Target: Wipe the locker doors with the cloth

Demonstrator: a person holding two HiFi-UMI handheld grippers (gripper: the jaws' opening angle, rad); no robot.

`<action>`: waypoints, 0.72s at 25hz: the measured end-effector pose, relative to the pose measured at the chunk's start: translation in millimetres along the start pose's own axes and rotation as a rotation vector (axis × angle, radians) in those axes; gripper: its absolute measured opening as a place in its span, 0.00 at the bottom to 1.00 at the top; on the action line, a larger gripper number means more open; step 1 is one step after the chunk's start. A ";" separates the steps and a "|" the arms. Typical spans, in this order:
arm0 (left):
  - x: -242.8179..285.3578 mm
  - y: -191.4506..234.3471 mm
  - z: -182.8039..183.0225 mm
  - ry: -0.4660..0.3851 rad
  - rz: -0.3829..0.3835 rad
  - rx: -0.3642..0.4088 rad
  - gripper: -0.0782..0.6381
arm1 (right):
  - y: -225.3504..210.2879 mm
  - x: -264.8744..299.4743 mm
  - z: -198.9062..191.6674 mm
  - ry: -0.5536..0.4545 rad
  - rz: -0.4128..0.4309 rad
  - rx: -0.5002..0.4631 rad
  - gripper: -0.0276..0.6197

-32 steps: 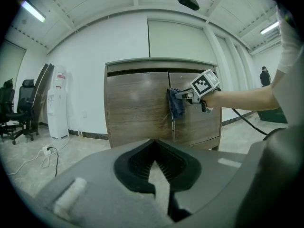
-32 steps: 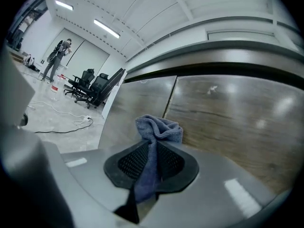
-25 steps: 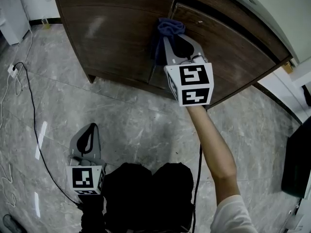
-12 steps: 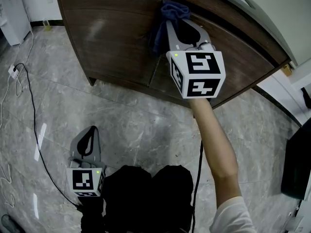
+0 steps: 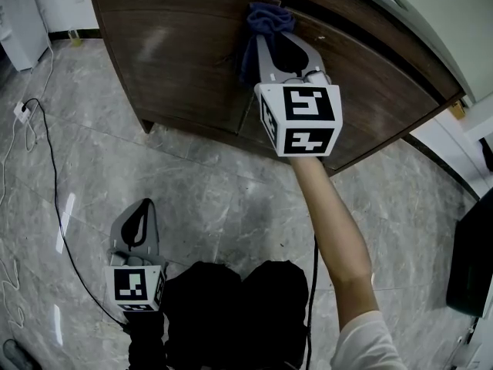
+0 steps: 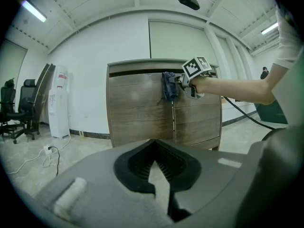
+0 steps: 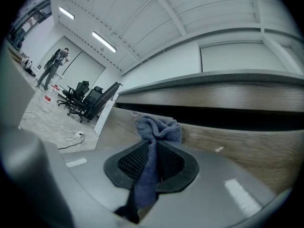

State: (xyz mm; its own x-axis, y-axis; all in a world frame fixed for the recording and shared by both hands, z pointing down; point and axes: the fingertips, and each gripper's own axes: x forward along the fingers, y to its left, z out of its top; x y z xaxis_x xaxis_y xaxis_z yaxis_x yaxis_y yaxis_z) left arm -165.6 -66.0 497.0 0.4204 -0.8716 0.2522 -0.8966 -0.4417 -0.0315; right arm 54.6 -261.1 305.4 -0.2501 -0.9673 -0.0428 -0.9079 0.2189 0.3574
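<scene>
Upward a little since a second ago: my right gripper carries the blue cloth higher on the locker doors, jaws clamped on it, near the top of the centre seam. My left gripper hangs low, jaws together, empty.

We have three cameras. The head one looks steeply down from above onto the floor, with the left gripper low at its bottom left and the locker doors along its top edge. The camera on the left gripper sits low and well back, and faces roughly level at the whole front of the locker doors. The one on the right gripper is close up under the top edge of the locker doors and looks along its own jaws. All three share the locker doors and the cloth. The head view and the left gripper view both see the right gripper from outside.
</scene>
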 end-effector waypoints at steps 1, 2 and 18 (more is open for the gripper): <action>0.2 0.1 -0.6 0.000 0.000 0.001 0.11 | 2.4 0.4 -4.2 0.004 0.001 0.001 0.13; 0.6 0.0 -0.6 -0.004 -0.003 0.004 0.11 | 4.9 0.7 -8.9 0.008 0.002 0.002 0.13; -2.5 10.3 -4.6 0.005 0.010 0.010 0.11 | 54.6 5.8 -115.0 0.142 0.058 0.082 0.13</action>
State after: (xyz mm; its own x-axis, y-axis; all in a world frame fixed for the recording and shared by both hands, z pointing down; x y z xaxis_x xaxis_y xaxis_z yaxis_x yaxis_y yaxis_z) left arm -176.6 -67.4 500.5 0.4108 -0.8748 0.2570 -0.8994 -0.4351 -0.0433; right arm 42.2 -269.5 431.9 -0.2578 -0.9600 0.1096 -0.9194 0.2786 0.2776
